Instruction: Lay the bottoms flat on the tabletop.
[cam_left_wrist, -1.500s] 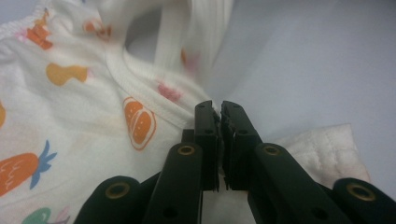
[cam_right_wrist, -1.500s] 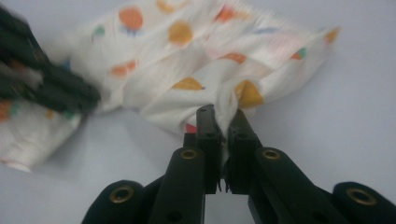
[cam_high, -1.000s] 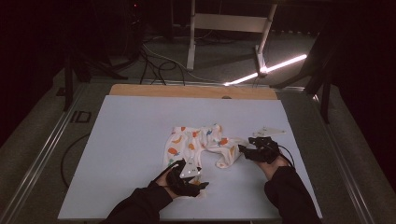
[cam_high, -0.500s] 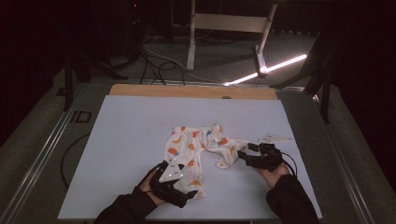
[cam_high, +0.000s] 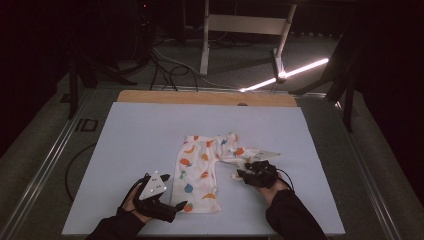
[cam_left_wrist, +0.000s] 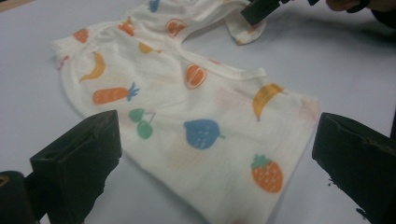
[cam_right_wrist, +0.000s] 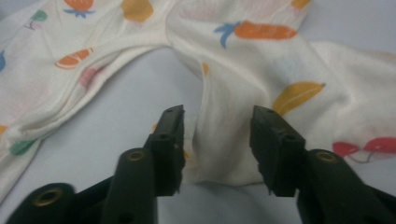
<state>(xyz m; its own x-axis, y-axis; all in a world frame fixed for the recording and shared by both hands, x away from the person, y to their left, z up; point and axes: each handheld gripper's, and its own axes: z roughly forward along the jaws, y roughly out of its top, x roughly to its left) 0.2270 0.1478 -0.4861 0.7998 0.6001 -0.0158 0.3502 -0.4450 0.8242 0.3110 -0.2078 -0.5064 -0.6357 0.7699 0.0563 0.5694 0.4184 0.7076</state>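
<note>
**Both hands down at the fruit-print baby pants**

My left gripper (cam_high: 170, 207) sits low at about 7 o'clock on the surface (cam_high: 125, 140), lying nearly flat with the grey plate up and its nose pointing across toward the cuff of the nearer leg. Its jaws have just been opening and now stand wide apart, nothing between them; from its own camera the strawberry-print cuff lies just ahead of the gap.

My right gripper (cam_high: 245, 172) is at roughly 4 o'clock, wrist angled in toward the middle, tips down at the end of the other leg. Its jaws have just been closing, and a fold of that cuff sits between them, but I still see gaps beside the cloth, so they're not clamped on it.

The pants (cam_high: 202, 170) lie mostly flat near the centre of the surface, waistband toward 12 o'clock, one leg running toward 6, the other bunched off toward 3.
</note>
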